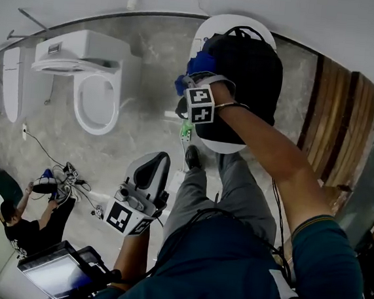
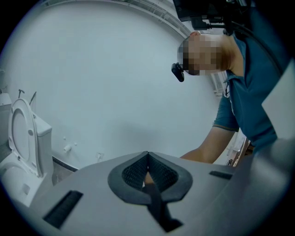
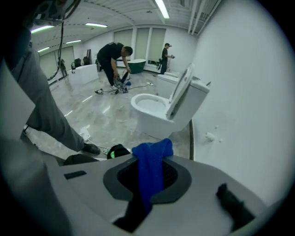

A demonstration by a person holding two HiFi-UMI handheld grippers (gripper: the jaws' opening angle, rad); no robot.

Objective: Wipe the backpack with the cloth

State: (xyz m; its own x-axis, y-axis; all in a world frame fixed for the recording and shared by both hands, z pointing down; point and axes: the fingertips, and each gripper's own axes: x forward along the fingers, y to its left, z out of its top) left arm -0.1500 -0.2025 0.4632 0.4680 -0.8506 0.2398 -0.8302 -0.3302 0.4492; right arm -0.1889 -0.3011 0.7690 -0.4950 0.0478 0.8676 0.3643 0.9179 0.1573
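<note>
one black backpack (image 1: 247, 66) lies on white oval fixture (image 1: 215, 23) by wall; blue cloth (image 1: 198, 66), clamped in right gripper (image 1: 194, 79), sits at its left edge. wiping step looks in hand; next stroke calls for sweep across fabric. left gripper (image 1: 154, 165) low, jaws together, empty.

Even, diffuse white light fills all three views, and shadows are soft and faint. In the right gripper view the ceiling light strips (image 3: 161, 8) burn bright and leave pale glare on the polished floor (image 3: 99, 110), while the cloth (image 3: 150, 173) shows a saturated blue. The left gripper view is dimmer, bluish and soft up close. The backpack (image 1: 247, 72) reads as near-featureless black. Fisheye distortion bends straight edges, and both gripper views darken to black at the corners.
</note>
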